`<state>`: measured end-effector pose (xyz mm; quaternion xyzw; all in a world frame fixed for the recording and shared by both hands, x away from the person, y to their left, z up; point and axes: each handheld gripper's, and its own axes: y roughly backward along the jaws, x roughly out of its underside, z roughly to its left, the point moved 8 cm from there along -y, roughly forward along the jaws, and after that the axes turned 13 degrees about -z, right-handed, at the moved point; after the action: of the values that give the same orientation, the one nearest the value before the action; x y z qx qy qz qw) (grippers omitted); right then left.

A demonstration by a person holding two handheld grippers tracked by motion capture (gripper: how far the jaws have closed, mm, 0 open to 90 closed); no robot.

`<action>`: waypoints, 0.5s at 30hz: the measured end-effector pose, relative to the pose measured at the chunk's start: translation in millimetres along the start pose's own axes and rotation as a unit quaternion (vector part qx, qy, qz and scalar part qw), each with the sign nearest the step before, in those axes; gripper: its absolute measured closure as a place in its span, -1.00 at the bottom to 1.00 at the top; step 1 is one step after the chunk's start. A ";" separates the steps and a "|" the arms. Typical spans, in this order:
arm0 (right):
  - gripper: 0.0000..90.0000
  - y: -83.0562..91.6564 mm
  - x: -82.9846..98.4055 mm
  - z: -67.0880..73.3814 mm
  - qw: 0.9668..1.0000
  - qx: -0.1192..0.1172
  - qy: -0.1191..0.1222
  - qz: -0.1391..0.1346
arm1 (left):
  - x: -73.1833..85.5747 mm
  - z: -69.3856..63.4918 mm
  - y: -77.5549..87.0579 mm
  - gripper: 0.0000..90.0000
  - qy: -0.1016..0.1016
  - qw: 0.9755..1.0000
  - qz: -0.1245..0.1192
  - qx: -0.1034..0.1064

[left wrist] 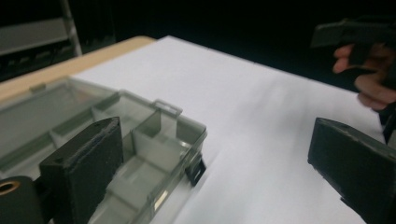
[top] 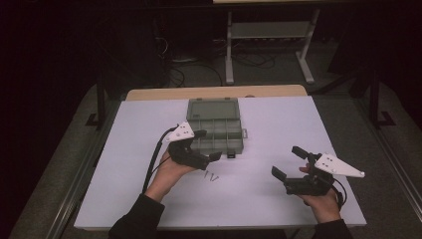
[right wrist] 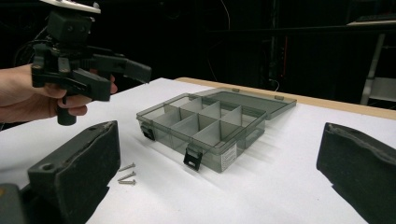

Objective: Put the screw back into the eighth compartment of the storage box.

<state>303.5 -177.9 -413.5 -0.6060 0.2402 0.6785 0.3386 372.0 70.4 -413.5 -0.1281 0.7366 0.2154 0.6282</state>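
A grey see-through compartment box (top: 215,133) lies open on the white table (top: 278,124), its lid (top: 213,108) folded back flat. Its dividers show clearly in the right gripper view (right wrist: 205,126). Three small screws (top: 211,176) lie on the table just in front of the box, also seen beside my right jaw (right wrist: 126,175). My left gripper (top: 207,145) hovers open over the box's front left corner (left wrist: 154,154), nothing between its jaws. My right gripper (top: 288,162) stands open to the right of the box, above bare table, holding nothing.
Beyond the table's far wooden edge (top: 214,92) stands a white metal frame (top: 268,35) with cables on the dark floor. A dark metal rail (top: 74,184) runs along the left side of the table.
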 end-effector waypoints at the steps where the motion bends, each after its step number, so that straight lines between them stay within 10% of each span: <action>1: -1.00 0.0 0.1 0.4 1.000 0.000 -0.001 0.000 | 1.5 0.4 -0.2 -0.88 0.000 1.000 0.005 -0.003; 15: -1.00 0.6 0.3 -0.8 1.000 0.004 -0.001 0.002 | 22.2 4.4 3.3 -0.57 0.013 0.996 0.082 -0.035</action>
<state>303.6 -178.8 -413.9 -0.6034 0.2434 0.6791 0.3398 370.3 77.2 -435.2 -0.0917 0.7450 0.2901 0.5936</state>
